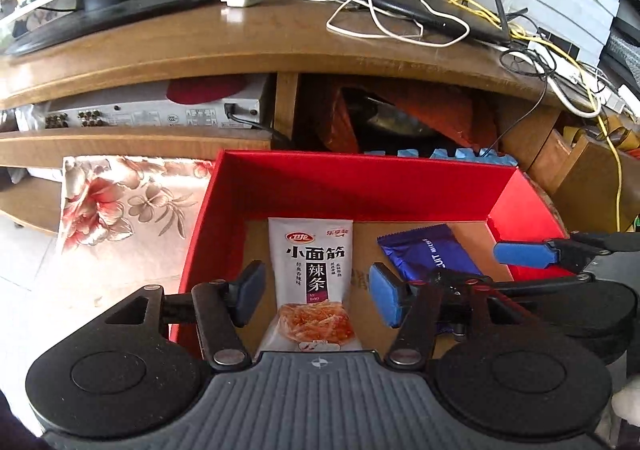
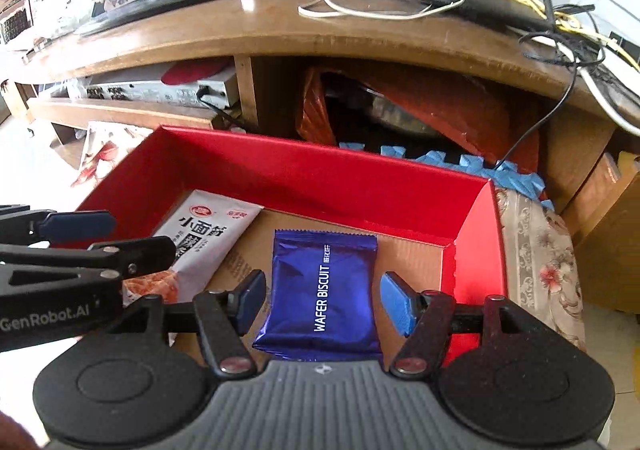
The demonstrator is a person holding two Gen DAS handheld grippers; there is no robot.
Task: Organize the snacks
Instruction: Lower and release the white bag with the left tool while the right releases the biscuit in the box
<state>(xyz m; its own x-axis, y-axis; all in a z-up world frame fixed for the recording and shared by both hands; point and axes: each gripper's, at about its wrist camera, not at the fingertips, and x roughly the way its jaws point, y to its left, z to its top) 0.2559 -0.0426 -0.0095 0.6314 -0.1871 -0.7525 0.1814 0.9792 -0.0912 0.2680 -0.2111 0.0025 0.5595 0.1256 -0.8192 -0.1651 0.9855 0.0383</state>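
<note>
While jaws gape — wafer biscuit (image 2: 322,292) between, untouched.

Bright daylight — fisheye-warped, blown-out edges

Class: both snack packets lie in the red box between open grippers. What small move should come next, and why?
Probably lift both grippers clear: the white spicy-strip packet and blue foil wafer biscuit packet lie flat on the red cardboard box floor, and the left gripper and right gripper are open.

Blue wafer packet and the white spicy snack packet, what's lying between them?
Only bare cardboard box floor separates wafer packet from white packet, seen in the right wrist view.
</note>
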